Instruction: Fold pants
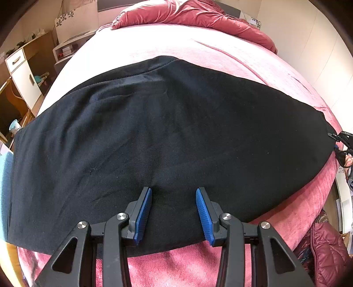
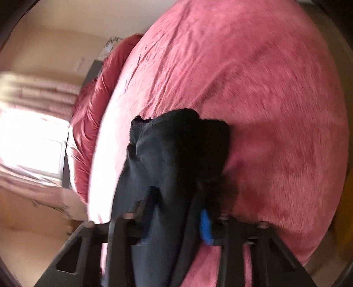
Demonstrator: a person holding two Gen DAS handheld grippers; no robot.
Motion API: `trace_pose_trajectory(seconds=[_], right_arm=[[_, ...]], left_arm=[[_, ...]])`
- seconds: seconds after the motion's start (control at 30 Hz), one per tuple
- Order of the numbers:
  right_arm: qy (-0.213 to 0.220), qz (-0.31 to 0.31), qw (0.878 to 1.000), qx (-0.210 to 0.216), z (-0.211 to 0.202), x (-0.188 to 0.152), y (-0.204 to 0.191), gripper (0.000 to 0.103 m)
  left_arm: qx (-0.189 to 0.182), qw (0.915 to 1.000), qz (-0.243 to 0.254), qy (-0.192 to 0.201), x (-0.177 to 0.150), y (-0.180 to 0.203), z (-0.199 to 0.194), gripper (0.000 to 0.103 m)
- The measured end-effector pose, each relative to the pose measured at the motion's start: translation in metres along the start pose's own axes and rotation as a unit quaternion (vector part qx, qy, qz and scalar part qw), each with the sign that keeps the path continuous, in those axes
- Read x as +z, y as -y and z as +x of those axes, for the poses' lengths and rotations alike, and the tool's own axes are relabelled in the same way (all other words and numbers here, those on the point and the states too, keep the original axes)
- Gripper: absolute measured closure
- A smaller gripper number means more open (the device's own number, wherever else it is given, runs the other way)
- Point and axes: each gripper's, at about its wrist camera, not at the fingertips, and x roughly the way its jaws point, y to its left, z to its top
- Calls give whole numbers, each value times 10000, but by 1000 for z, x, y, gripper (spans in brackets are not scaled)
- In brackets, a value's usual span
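Pants (image 1: 167,136) spread flat across pink bedspread (image 1: 198,50). Right gripper (image 2: 176,212) clamped on bunched dark end; left gripper (image 1: 173,212) spread above near edge, gripping nothing. Best carried over low, edges aligned, cloth taut.

We note the pants (image 1: 167,132) as black knit cloth, matt, with a faintly fuzzy nap and a stitched seam. The bed cover (image 1: 220,57) is pink plush fabric, soft and short-piled. The quilt (image 1: 198,15) at the far end is red cloth with a slight sheen. The left gripper (image 1: 173,212) has matt black plastic arms, bright metal pivot pins and ribbed blue pads (image 1: 143,214), rubbery in look. The cabinet (image 1: 24,72) shows smooth white panels with wood-toned edges.
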Motion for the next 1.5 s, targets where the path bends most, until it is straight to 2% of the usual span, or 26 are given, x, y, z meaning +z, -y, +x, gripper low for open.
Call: trace_pose_trajectory(seconds=[0.07,0.33,0.57,0.8,0.83,0.97,1.0,1.07,1.27,1.33,1.37,1.43,1.5], right_arm=[[30,-407,9991,-112,-5,1,-16,88],[-22,-1414,9893,363,-36,-8,-88,88],[-447,-2444,9665,640,-44,-66,-149,88],[-1133,-3413,9284,940,-26,-151,-205,88],[-1260,-3636,9180,956,-21,-170,-216,88],[-1659,-4148,8898,932,-6,-226,-235,88],[-1808,-4276,8810,908,1,-244,-238,88],[-1981,-4414,8711,843,12,-266,-241,88],[-2321,-5228,8194,366,46,-333,-242,88],[-2261,-5484,8049,141,53,-348,-241,83],[-2255,-5533,8018,113,55,-352,-242,82],[-2249,-5536,8017,121,58,-353,-238,77],[-2330,-5493,8022,204,56,-353,-237,70]], left_arm=[[-34,10000,-22,0,0,-1,0,60],[-106,9999,-90,36,-3,-8,-1,60],[-289,9993,-222,-24,4,-20,-7,60],[-623,9957,-679,24,11,-47,-21,60],[-709,9946,-760,52,12,-52,-24,60],[-968,9904,-977,110,14,-67,-32,60],[-1024,9894,-1018,124,15,-70,-33,60],[-1169,9870,-1094,119,15,-75,-36,60],[-1708,9778,-1215,59,21,-81,-42,60],[-2005,9713,-1281,-25,25,-81,-41,60],[-2170,9670,-1330,-74,28,-81,-40,60],[-2462,9583,-1437,-177,32,-79,-37,59],[-2835,9437,-1655,-396,38,-79,-28,52]])
